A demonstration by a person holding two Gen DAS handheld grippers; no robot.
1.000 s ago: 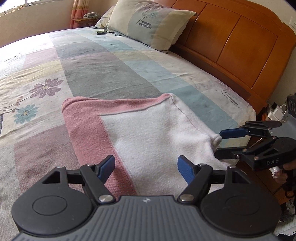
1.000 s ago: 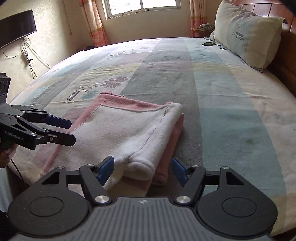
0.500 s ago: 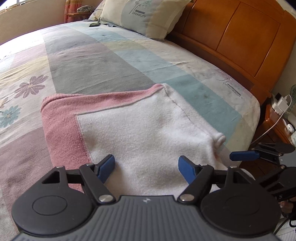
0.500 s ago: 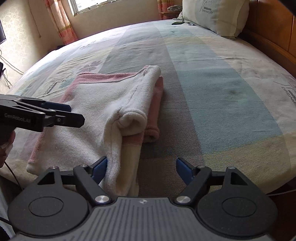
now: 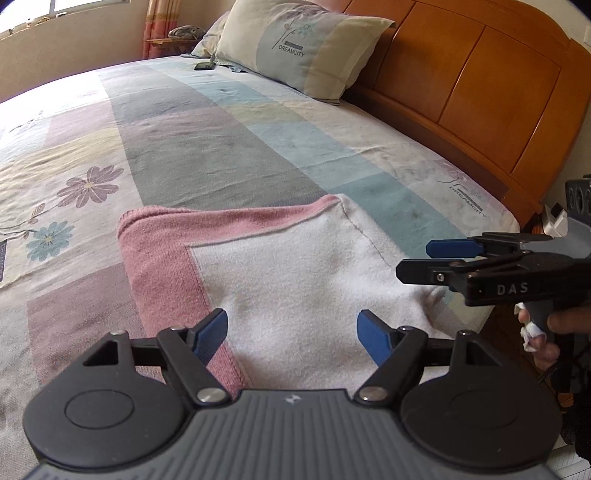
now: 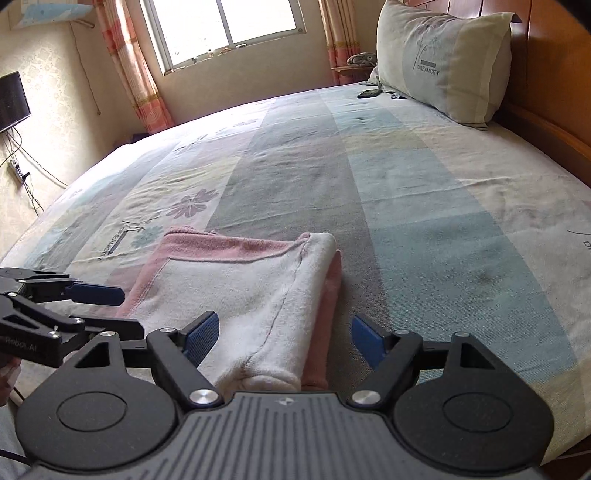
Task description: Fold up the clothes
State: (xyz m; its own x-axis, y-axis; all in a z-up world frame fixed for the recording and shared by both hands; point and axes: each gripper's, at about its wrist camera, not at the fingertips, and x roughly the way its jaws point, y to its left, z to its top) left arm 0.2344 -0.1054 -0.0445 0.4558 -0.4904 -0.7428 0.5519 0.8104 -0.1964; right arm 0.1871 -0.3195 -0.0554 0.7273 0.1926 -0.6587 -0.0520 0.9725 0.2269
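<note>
Both tools back, wider, over folded towel.

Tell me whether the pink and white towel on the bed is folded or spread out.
Folded. The towel lies doubled on the bed: a rounded white fold runs along its right edge, with a pink layer showing underneath.

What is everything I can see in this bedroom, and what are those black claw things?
towel: one, white with pink border, folded, near edge of bed
bedsheet: one, pastel patchwork with flowers, covering bed
pillow: one, cream and grey-blue, against headboard
headboard: one, orange-brown wood
phone-like object: one, dark, beside pillow
window: one, bright, far wall
curtains: orange check, flanking window
television: one, black, wall
left gripper: hand-held, black with blue pads, open over towel
right gripper: same, open over towel's folded edge
</note>
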